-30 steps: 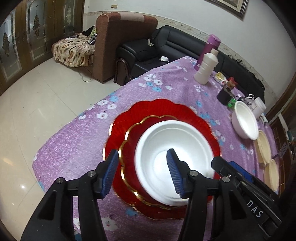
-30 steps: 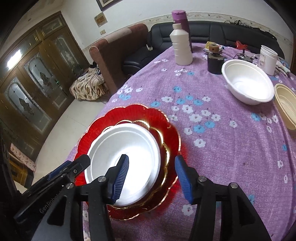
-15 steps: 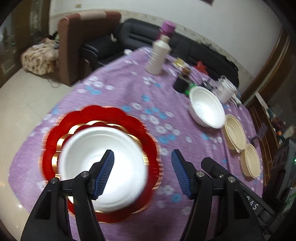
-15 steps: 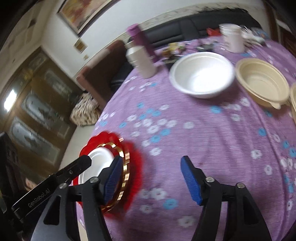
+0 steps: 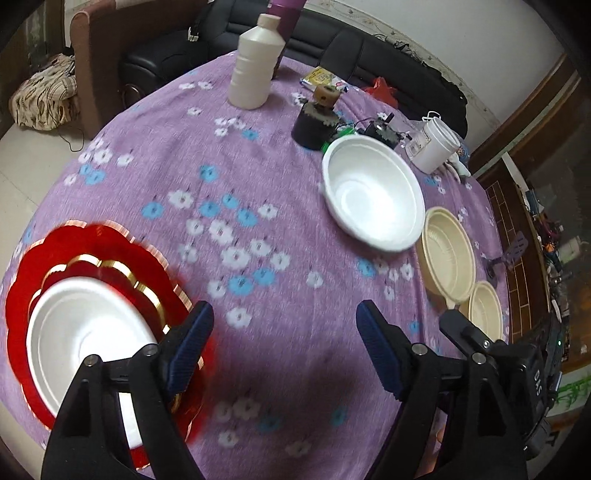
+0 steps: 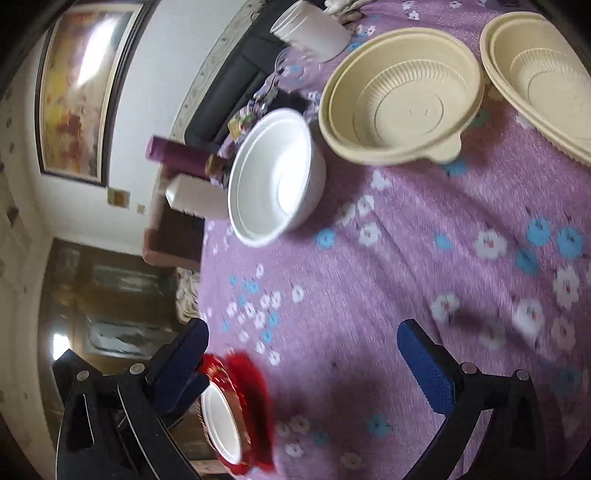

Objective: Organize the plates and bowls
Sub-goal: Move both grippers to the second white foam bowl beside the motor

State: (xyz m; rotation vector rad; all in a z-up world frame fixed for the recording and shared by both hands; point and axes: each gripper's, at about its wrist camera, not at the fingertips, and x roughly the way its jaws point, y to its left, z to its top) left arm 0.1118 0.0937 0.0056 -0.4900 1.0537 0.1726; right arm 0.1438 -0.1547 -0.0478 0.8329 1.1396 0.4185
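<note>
A white foam bowl [image 5: 85, 332] sits in a stack of two red gold-rimmed plates [image 5: 110, 251] at the table's near left; it also shows in the right wrist view [image 6: 221, 424]. A second white bowl [image 5: 373, 195] [image 6: 273, 177] stands further right. Two beige bowls [image 5: 448, 254] [image 5: 485, 314] lie beyond it, large in the right wrist view [image 6: 402, 99] [image 6: 543, 74]. My left gripper [image 5: 284, 339] is open and empty above the purple flowered cloth. My right gripper [image 6: 306, 365] is open and empty, tilted, over the cloth between the plates and the beige bowls.
A white bottle [image 5: 255, 70], a purple flask [image 5: 288, 14], a dark jar [image 5: 314, 118] and a white tub [image 5: 434, 146] stand at the table's far side. A black sofa [image 5: 369, 48] and a brown armchair [image 5: 99, 44] lie behind. The right gripper's body [image 5: 517, 373] is at lower right.
Both grippers swung right, away from the red plate stack toward the other white bowl and beige bowls. Both jaws opened wider. The right wrist view rolled sideways.
</note>
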